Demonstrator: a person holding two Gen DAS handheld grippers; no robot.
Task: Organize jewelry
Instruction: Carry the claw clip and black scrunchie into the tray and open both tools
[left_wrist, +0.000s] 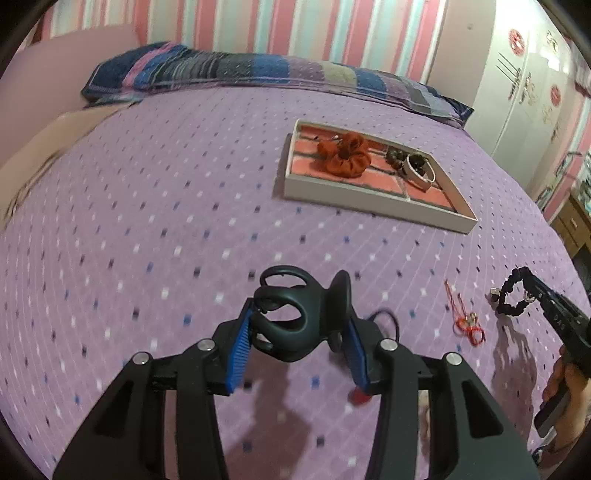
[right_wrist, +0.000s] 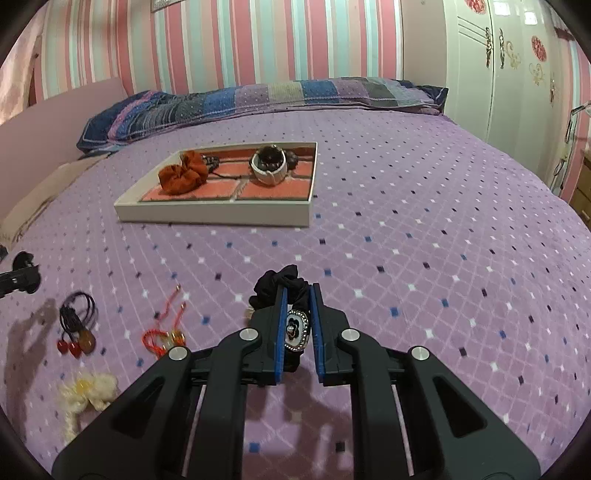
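Note:
My left gripper (left_wrist: 300, 314) is shut on a black claw hair clip (left_wrist: 314, 328), held just above the purple bedspread. In the right wrist view my right gripper (right_wrist: 300, 291) is shut on a black scrunchie (right_wrist: 280, 277) with an oval rhinestone charm (right_wrist: 295, 328) between the blue pads. The same scrunchie (left_wrist: 511, 295) shows at the right of the left wrist view. A white tray (left_wrist: 369, 195) (right_wrist: 214, 214) with a coral lining lies farther up the bed. It holds an orange scrunchie (left_wrist: 343, 155) (right_wrist: 183, 173), a white bangle (left_wrist: 419, 168) (right_wrist: 269, 166) and dark beads.
On the bedspread lie a red string bracelet (left_wrist: 465, 317) (right_wrist: 166, 332), black hair ties with red heart beads (right_wrist: 75, 321) and a cream fluffy hair tie (right_wrist: 88, 387). A patchwork pillow (left_wrist: 258, 70) lies at the head of the bed, a white wardrobe (right_wrist: 498, 66) to the right.

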